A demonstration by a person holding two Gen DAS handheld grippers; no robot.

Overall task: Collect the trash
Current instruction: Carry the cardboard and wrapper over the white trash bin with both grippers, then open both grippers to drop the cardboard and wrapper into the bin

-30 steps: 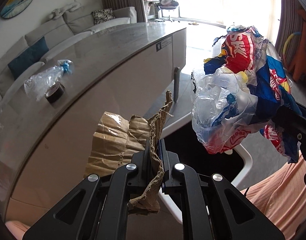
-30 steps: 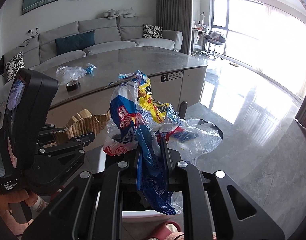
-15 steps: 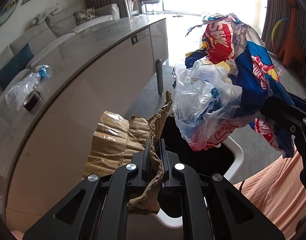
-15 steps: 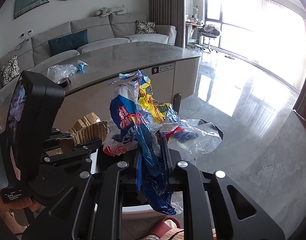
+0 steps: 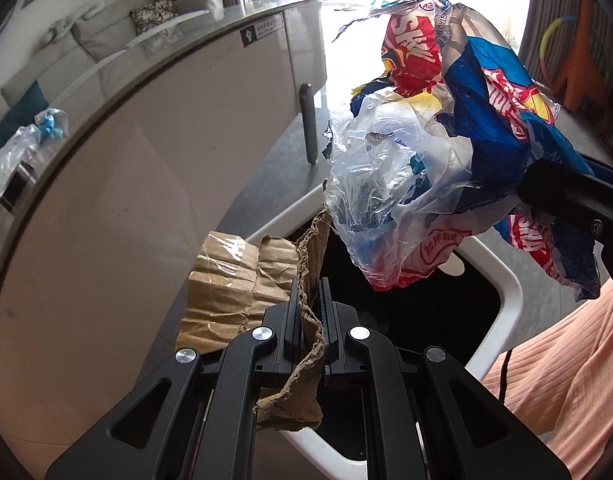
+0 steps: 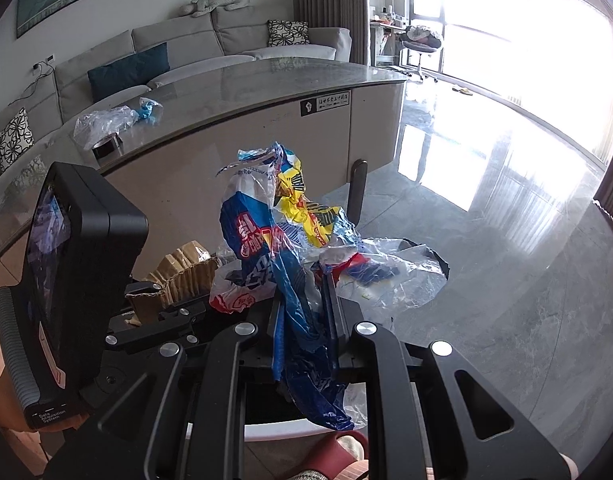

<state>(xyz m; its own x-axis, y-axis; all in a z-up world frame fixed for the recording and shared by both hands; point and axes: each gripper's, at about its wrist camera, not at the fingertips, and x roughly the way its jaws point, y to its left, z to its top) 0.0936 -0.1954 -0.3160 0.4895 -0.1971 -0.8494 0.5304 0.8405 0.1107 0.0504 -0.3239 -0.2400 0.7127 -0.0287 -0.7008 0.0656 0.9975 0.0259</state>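
Left gripper (image 5: pixel 309 300): jaws clamped on torn brown cardboard (image 5: pixel 242 284), which hangs over the near rim of the white trash bin (image 5: pixel 502 292). Right gripper (image 6: pixel 302 292): jaws closed on a crumpled bundle of plastic wrappers (image 6: pixel 274 236), blue, red, yellow and clear, held above the bin's dark opening. Beyond, a curved counter (image 6: pixel 234 128); on its top, well apart from both grippers, lies a clear plastic bag (image 6: pixel 102 124) beside a roll of tape (image 6: pixel 106 148). Farther back, a grey sofa (image 6: pixel 210 40).
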